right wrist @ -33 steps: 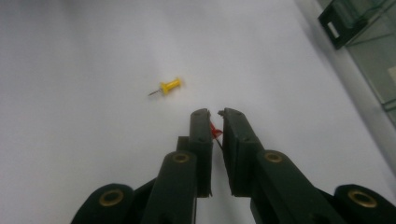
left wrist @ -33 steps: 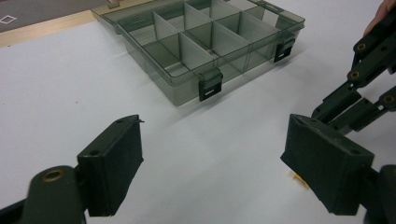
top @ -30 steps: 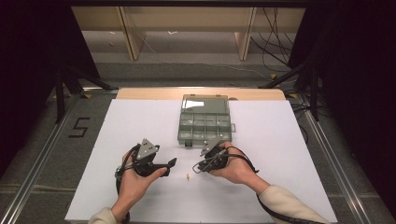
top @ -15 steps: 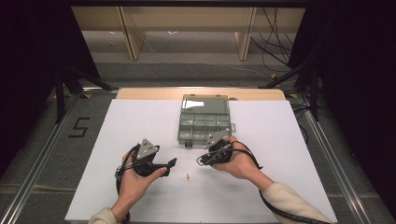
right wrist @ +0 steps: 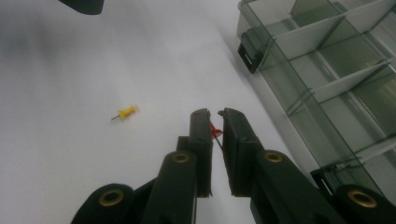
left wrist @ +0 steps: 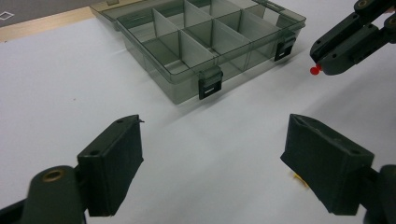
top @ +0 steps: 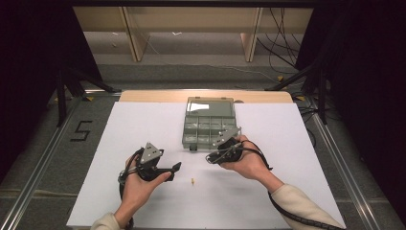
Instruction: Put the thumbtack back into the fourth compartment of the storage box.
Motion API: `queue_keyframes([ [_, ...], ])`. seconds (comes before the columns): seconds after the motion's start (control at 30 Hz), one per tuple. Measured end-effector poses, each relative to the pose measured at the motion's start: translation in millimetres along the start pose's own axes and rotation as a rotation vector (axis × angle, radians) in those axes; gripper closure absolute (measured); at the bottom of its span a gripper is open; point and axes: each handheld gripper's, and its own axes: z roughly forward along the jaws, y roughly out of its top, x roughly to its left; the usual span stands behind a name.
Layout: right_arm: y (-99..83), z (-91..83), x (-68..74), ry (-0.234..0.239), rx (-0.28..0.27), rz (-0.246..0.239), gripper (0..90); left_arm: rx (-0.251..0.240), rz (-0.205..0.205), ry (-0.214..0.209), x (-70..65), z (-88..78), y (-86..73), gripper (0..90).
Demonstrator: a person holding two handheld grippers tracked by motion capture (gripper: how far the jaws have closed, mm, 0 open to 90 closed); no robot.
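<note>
You lifted your right gripper (top: pixel 210 157) off the white table sheet (top: pixel 143 124) and carried it a little away from you, toward the compartment box (top: pixel 208 125). A second ago its tips sat close to the yellow push pin (top: pixel 192 181) lying on the sheet; by now they had drawn away from it and stood just in front of the box's near wall. The red push pin (right wrist: pixel 215 132) travelled along with the gripper (pinched between the nearly closed jaws, as the right gripper view shows). Your right forearm and sleeve (top: pixel 306 206) slid further in over the sheet with that move.
</note>
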Motion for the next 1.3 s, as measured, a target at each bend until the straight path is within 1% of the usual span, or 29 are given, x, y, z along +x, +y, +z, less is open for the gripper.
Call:
queue_keyframes([
  [0.13, 1.3, -4.1, -4.3, -0.008, -0.005, 0.003, 83.2, 0.0, 0.006, 0.0, 0.4, -0.6, 0.6, 18.8],
  [0.17, 1.4, -4.6, -5.1, -0.013, -0.01, 0.008, 83.2, 0.006, 0.012, 0.001, 0.6, -1.0, 0.7, 18.8],
  [0.23, 1.7, -6.5, -6.6, -0.018, -0.015, 0.021, 83.2, 0.006, 0.012, 0.002, 0.2, -0.8, 0.6, 18.8],
  [0.27, 2.1, -7.4, -8.5, -0.023, -0.02, 0.015, 83.2, -0.001, 0.003, 0.002, -0.5, -0.2, 0.5, 18.8],
  [0.3, 2.3, -8.7, -9.2, -0.028, -0.024, 0.026, 83.2, -0.004, 0.0, 0.001, -0.6, 0.0, 0.5, 18.8],
  [0.33, 2.7, -9.9, -11.4, -0.032, -0.028, 0.022, 83.2, 0.007, 0.013, 0.002, 0.3, -0.8, 0.6, 18.8],
  [0.4, 3.1, -12.7, -14.0, -0.039, -0.034, 0.037, 83.2, 0.007, 0.011, 0.002, 0.2, -0.6, 0.5, 18.8],
  [0.43, 3.3, -13.7, -15.9, -0.045, -0.042, 0.032, 83.2, 0.007, 0.007, 0.001, 0.0, -0.4, 0.4, 18.8],
  [0.47, 3.7, -15.8, -17.3, -0.047, -0.032, 0.038, 83.2, -0.002, -0.01, 0.0, -1.3, 0.5, 0.2, 18.8],
  [0.5, 3.6, -15.9, -18.5, -0.049, -0.044, 0.042, 83.2, -0.002, 0.002, -0.001, -0.8, 0.5, 0.5, 18.8],
  [0.53, 3.8, -17.0, -20.1, -0.057, -0.049, 0.04, 83.2, -0.001, -0.002, 0.0, -1.3, 0.8, 0.4, 18.8],
  [0.6, 4.5, -19.7, -22.6, -0.052, -0.045, 0.047, 83.2, -0.001, -0.005, 0.001, -2.1, 0.9, 0.6, 18.8],
  [0.63, 4.9, -21.0, -24.0, -0.06, -0.048, 0.049, 83.2, -0.001, -0.005, 0.001, -2.2, 1.1, 0.7, 18.8],
  [0.67, 5.0, -21.0, -25.1, -0.066, -0.063, 0.052, 83.2, -0.001, -0.006, 0.001, -2.4, 1.2, 0.7, 18.8],
  [0.73, 5.4, -22.4, -28.4, -0.074, -0.071, 0.052, 83.2, -0.002, -0.01, -0.004, -2.2, 1.6, 0.5, 18.8],
  [0.77, 5.8, -24.1, -30.5, -0.067, -0.066, 0.056, 83.2, -0.003, -0.009, -0.004, -2.1, 1.7, 0.5, 18.8],
  [0.8, 6.1, -24.9, -31.7, -0.072, -0.066, 0.07, 83.2, -0.002, -0.009, -0.004, -2.0, 1.7, 0.6, 18.8],
  [0.83, 6.1, -25.5, -34.4, -0.076, -0.072, 0.06, 83.2, -0.003, -0.009, -0.004, -2.0, 1.7, 0.5, 18.8],
  [0.87, 6.0, -25.3, -35.8, -0.09, -0.078, 0.071, 83.2, -0.002, -0.007, -0.004, -1.8, 1.6, 0.6, 18.9],
  [0.9, 6.2, -25.5, -38.3, -0.079, -0.085, 0.074, 83.2, -0.002, -0.007, -0.004, -1.6, 1.6, 0.6, 18.8],
  [1.0, 5.7, -26.9, -45.6, -0.094, -0.092, 0.086, 83.2, -0.001, -0.003, 0.0, -1.6, 1.2, 0.7, 18.8],
  [1.03, 6.0, -29.0, -47.7, -0.093, -0.08, 0.096, 83.2, -0.001, 0.0, 0.0, -1.5, 1.2, 0.8, 18.8],
  [1.07, 6.0, -29.4, -50.4, -0.094, -0.087, 0.093, 83.2, -0.002, -0.003, -0.004, -1.5, 1.5, 0.7, 18.8],
  [1.13, 6.3, -30.9, -54.4, -0.103, -0.091, 0.107, 83.2, -0.002, -0.006, -0.005, -1.7, 1.7, 0.6, 18.8],
  [1.17, 6.1, -30.5, -56.9, -0.114, -0.1, 0.103, 83.2, -0.002, -0.006, -0.005, -1.7, 1.8, 0.6, 18.8],
  [1.2, 6.3, -30.0, -58.4, -0.117, -0.108, 0.114, 83.2, -0.001, -0.006, -0.001, -1.7, 1.8, 0.5, 18.8],
  [1.23, 6.3, -31.0, -60.4, -0.116, -0.095, 0.119, 83.2, -0.001, -0.003, -0.005, -1.2, 1.8, 0.6, 18.9],
  [1.27, 6.1, -29.6, -62.3, -0.124, -0.108, 0.121, 83.2, 0.0, 0.008, -0.003, -0.5, 1.7, 0.9, 18.9],
  [1.3, 6.2, -29.9, -64.6, -0.126, -0.101, 0.123, 83.2, 0.0, -0.001, -0.004, -0.9, 1.7, 0.8, 18.8],
])
